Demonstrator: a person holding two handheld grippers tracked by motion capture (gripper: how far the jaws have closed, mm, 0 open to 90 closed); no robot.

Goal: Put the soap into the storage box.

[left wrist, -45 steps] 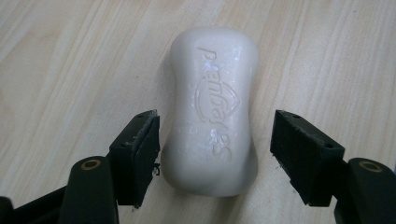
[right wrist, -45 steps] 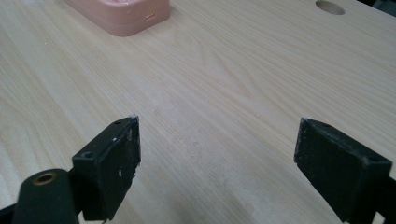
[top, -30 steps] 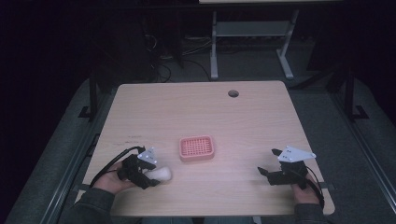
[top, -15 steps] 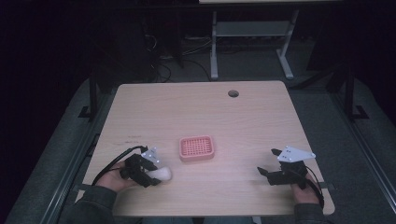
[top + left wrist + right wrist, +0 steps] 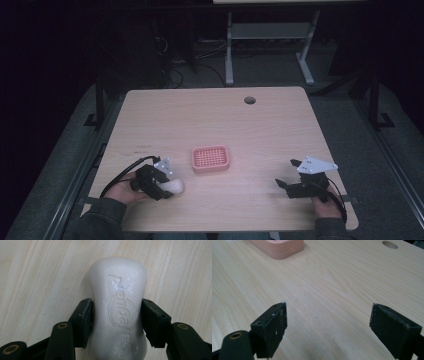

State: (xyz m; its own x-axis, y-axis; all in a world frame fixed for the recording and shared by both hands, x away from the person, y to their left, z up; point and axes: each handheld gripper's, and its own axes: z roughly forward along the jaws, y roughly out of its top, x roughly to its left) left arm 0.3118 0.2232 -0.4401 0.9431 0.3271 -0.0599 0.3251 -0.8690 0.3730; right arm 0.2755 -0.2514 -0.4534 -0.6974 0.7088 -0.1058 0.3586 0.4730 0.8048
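A white bar of soap [image 5: 176, 185] lies flat on the wooden table [image 5: 225, 120] near its front left. My left gripper [image 5: 167, 189] has just been closing and now grips it. In the left gripper view both black pads [image 5: 85, 317] press on the narrow waist of the soap bar [image 5: 117, 290], whose embossed lettering faces up. A pink slotted soap dish [image 5: 211, 169] sits to the right of the bar, a little farther back. My right gripper [image 5: 286, 173] rests at the front right, open, with bare table between its fingers [image 5: 272, 327].
A round cable hole [image 5: 249, 100] is cut in the table's far side. The pink dish [image 5: 279, 251] shows at the top left of the right gripper view, the hole [image 5: 390, 244] at its top right. Dark floor and desk legs lie beyond the table.
The left gripper's jaws have closed in on the soap bar, from standing apart around it to touching its sides. Neither hand has shifted, and the right gripper is unchanged.
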